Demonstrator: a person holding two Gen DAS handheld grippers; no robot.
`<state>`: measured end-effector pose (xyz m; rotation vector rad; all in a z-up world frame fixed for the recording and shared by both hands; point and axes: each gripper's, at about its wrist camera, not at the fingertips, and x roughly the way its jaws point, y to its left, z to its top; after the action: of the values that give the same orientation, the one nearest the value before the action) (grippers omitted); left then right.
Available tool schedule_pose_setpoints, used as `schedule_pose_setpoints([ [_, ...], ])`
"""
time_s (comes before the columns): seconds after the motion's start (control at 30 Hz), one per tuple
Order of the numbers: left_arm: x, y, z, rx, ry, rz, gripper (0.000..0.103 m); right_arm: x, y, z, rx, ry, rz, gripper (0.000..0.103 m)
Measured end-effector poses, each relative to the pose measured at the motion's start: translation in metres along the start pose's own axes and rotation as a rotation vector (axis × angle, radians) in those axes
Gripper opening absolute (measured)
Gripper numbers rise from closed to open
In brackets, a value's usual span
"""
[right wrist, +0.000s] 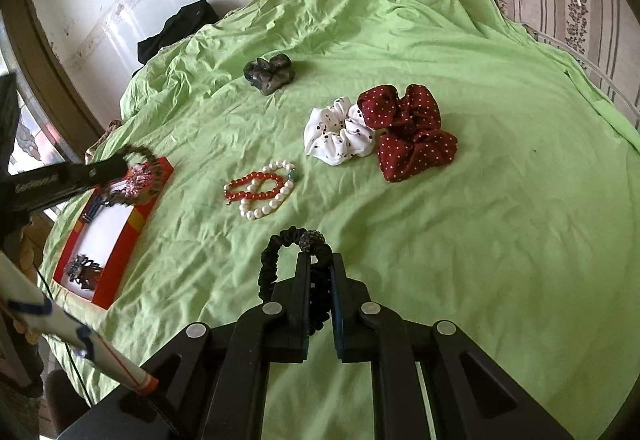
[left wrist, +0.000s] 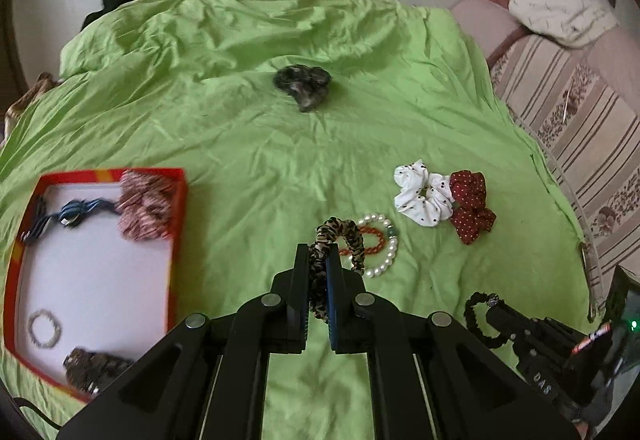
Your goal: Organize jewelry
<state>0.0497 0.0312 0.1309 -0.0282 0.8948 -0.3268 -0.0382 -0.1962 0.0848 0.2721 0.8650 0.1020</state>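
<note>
My left claw (left wrist: 318,260) was clamped on the leopard-print scrunchie (left wrist: 340,240), my right claw (right wrist: 320,264) on the black hair tie (right wrist: 280,260). Both were mid-carry; next, I judged, a release over the red box (left wrist: 176,208) at nine o'clock.

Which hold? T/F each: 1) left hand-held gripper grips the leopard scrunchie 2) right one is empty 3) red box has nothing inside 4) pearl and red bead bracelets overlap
1) True: the left hand-held gripper is shut on the leopard scrunchie.
2) False: the right hand-held gripper is shut on a black scrunchie.
3) False: the red box holds several pieces.
4) True: the pearl bracelet crosses the red bead bracelet on the green sheet.
</note>
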Motion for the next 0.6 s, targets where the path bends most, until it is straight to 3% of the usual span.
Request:
schedule_pose_setpoints([
  [0.4, -0.048, 0.076, -0.025, -0.087, -0.085, 0.096, 0.007, -0.018, 0.047, 0.002, -0.1, 0.001, -0.007, 0.01],
  [0.6, -0.071, 0.155, -0.037, -0.25, -0.128, 0.129, 0.007, -0.011, 0.087, 0.005, -0.181, 0.025, -0.002, 0.01],
])
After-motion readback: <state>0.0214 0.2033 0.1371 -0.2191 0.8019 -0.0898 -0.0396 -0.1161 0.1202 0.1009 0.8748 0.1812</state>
